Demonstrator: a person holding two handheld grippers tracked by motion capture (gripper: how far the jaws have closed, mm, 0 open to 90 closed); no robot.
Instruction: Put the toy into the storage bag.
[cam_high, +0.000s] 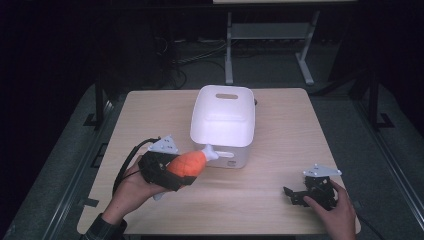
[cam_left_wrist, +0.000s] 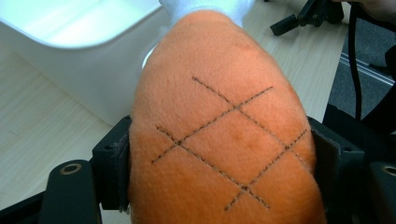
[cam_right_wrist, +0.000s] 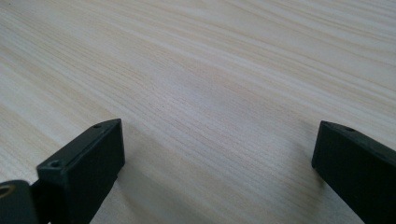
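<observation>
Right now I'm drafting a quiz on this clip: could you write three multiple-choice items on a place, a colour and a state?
1. Where is the white plastic bin? A table's middle B floor C table's near right corner
2. The plush drumstick toy is mostly: A green B orange C blue
3. The left tool is: A empty B lying flat C shut on the toy

Answers: 1 A, the high view shows it mid-table; 2 B, orange fabric with a white end; 3 C, both jaws press its sides. The right tool sits open, empty.

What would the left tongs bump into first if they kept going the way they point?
Probably the white bin. The left tongs grip an orange plush toy whose white tip is nearly at the bin's wall; depth is unclear.
</observation>
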